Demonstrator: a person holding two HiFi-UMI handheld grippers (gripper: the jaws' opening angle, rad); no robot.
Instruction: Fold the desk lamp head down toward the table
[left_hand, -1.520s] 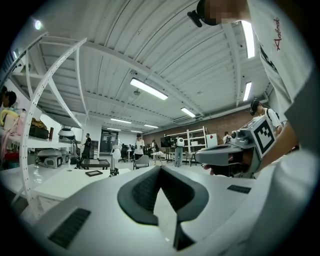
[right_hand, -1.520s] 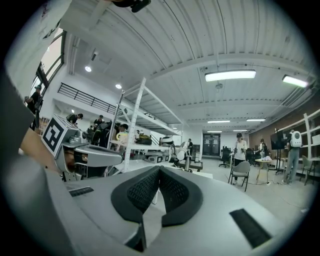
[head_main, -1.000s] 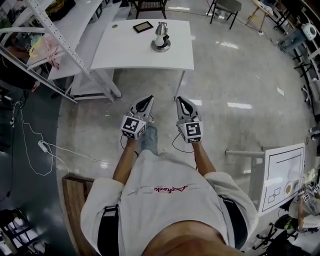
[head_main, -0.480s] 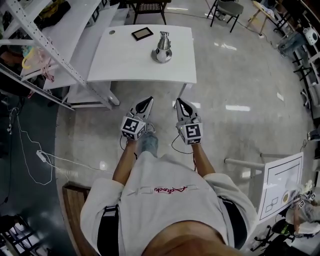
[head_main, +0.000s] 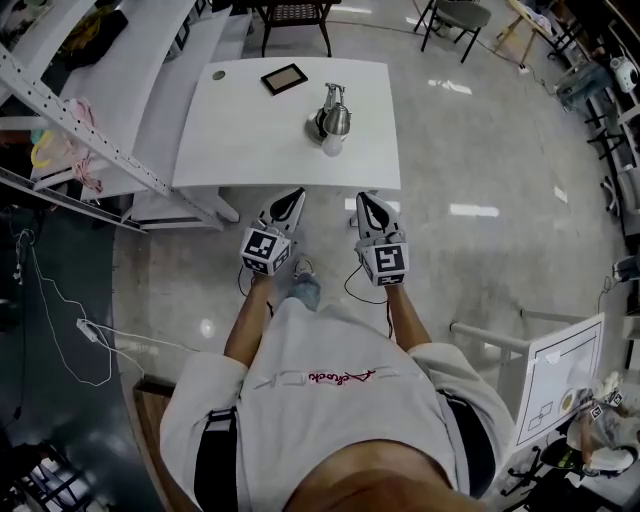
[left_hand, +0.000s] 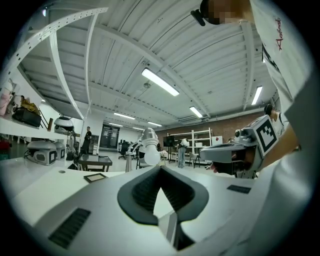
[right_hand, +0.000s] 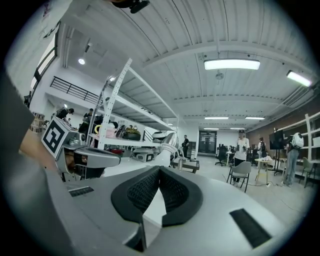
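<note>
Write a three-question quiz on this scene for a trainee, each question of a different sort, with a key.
1. True or false: the left hand-held gripper holds the desk lamp.
2. What lies on the white table, beyond the lamp as the head view shows it? A. a dark flat frame B. a mug C. a laptop
3. How do the jaws of the right hand-held gripper stand?

Key
1. False: it is shut and empty, short of the lamp.
2. A
3. Together, with nothing between them.
</note>
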